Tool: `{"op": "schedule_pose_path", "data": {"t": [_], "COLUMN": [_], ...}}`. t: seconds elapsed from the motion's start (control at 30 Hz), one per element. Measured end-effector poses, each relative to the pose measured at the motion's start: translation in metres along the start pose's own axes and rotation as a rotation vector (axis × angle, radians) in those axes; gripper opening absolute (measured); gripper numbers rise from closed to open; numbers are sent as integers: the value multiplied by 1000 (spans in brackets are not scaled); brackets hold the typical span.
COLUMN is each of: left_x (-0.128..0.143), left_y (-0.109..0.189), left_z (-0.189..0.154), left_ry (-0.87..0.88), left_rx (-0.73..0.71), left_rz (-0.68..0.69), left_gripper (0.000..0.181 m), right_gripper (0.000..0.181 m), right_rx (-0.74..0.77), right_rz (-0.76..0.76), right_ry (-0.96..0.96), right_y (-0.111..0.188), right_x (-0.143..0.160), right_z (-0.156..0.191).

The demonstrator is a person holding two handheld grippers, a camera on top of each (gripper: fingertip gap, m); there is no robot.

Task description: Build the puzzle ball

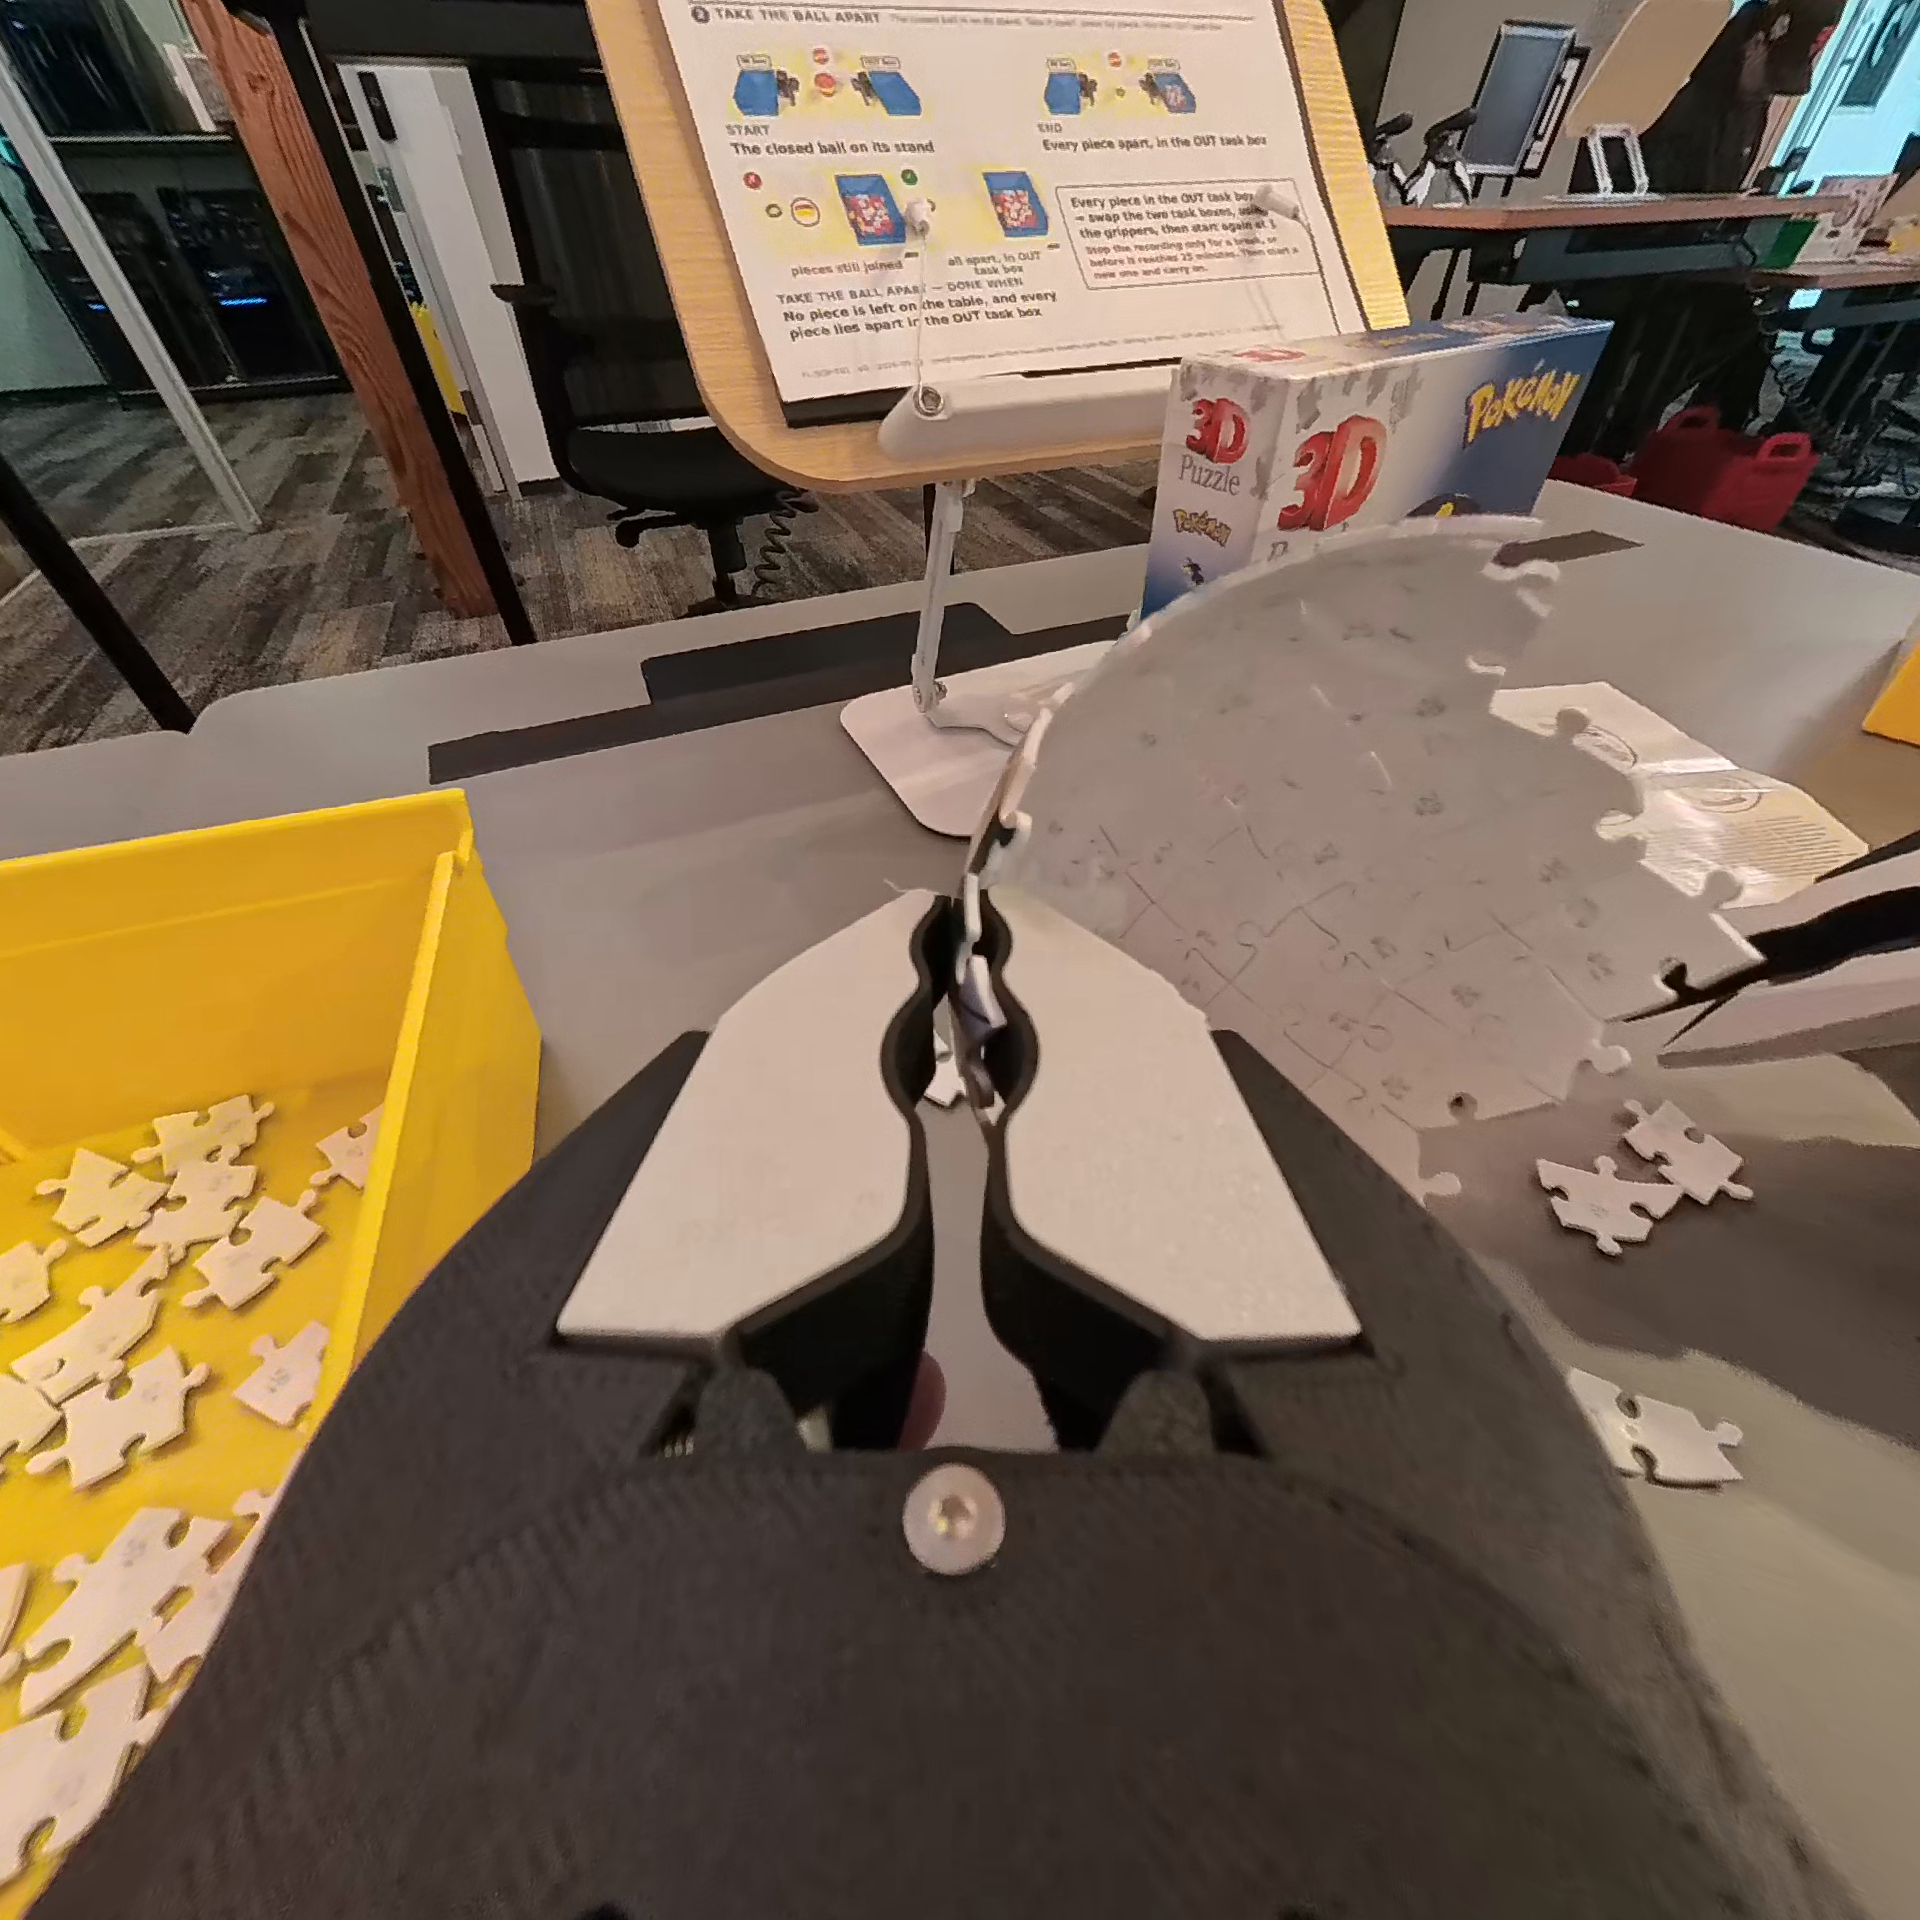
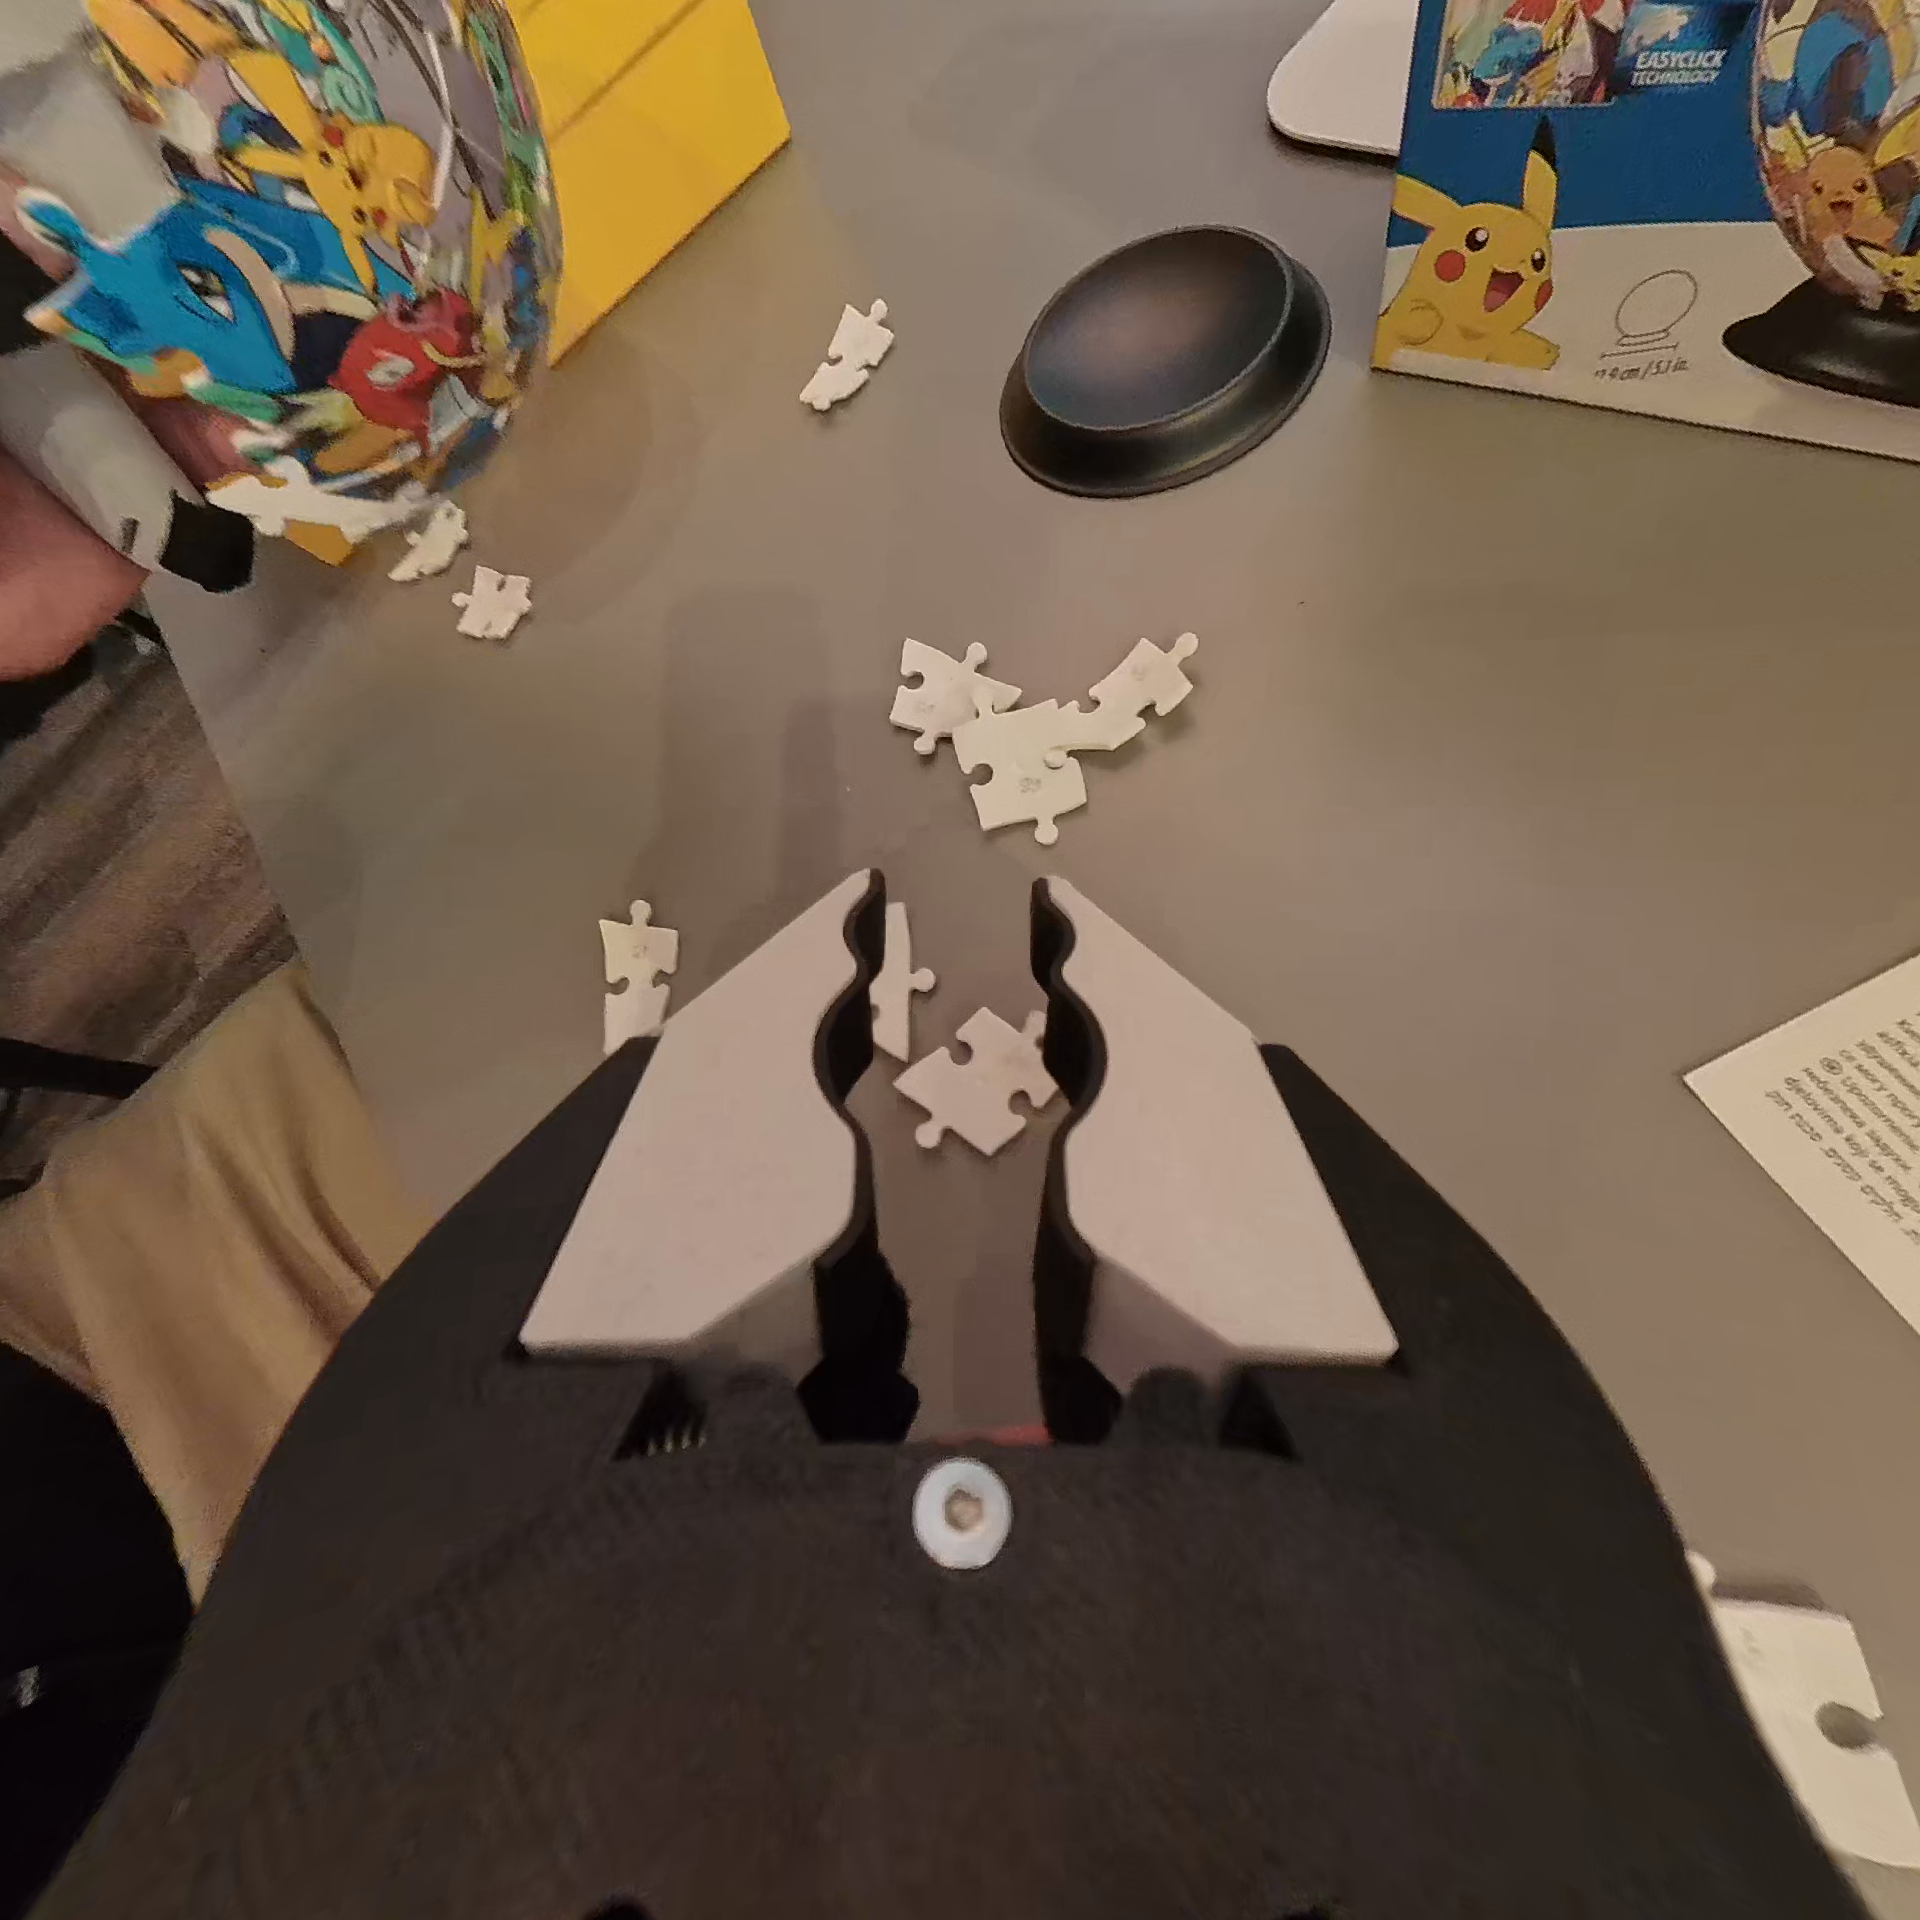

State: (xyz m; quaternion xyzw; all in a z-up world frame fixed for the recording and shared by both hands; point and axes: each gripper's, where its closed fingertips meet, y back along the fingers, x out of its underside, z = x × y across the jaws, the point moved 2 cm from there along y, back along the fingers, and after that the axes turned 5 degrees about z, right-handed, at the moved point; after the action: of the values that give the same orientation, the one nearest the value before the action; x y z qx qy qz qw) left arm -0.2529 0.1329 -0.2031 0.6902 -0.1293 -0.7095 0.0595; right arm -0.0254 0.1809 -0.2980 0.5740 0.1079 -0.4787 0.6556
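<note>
My left tool (image 1: 971,997) is pinching the rim of the half-built puzzle shell (image 1: 1340,873), held up above the table (image 2: 1455,831). Right tool (image 2: 956,935) is spread w/ nothing in it, over a loose piece (image 2: 982,1091). Pieces look light, thin, stiff; I'd grip by opposite edges. Shell prob. pops apart if squeezed.

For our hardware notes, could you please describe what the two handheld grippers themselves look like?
Both look alike. The left gripper and right gripper each have a broad, rounded matte black body with a ribbed printed texture and one silver screw at its centre. Two light grey fingers taper forward, each with a wavy black inner edge. No cables or markings show on either one.
</note>
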Motion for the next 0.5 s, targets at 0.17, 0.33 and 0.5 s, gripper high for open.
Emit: {"op": "schedule_pose_path", "data": {"t": [0.17,0.33,0.5], "left_x": [0,0,0], "left_y": [1,1,1], "left_z": [4,5,6], "left_ry": [13,10,10], "left_rx": [-6,-11,-15], "left_rz": [-2,-2,-2], "left_gripper": [3,3,3], "right_gripper": [26,26,26], "right_rx": [58,66,61], "right_rz": [88,110,93], "right_ry": [60,88,112], "right_y": [-6,-10,-11], "right_x": [13,16,13], "right_z": [-5,-3,1]}}
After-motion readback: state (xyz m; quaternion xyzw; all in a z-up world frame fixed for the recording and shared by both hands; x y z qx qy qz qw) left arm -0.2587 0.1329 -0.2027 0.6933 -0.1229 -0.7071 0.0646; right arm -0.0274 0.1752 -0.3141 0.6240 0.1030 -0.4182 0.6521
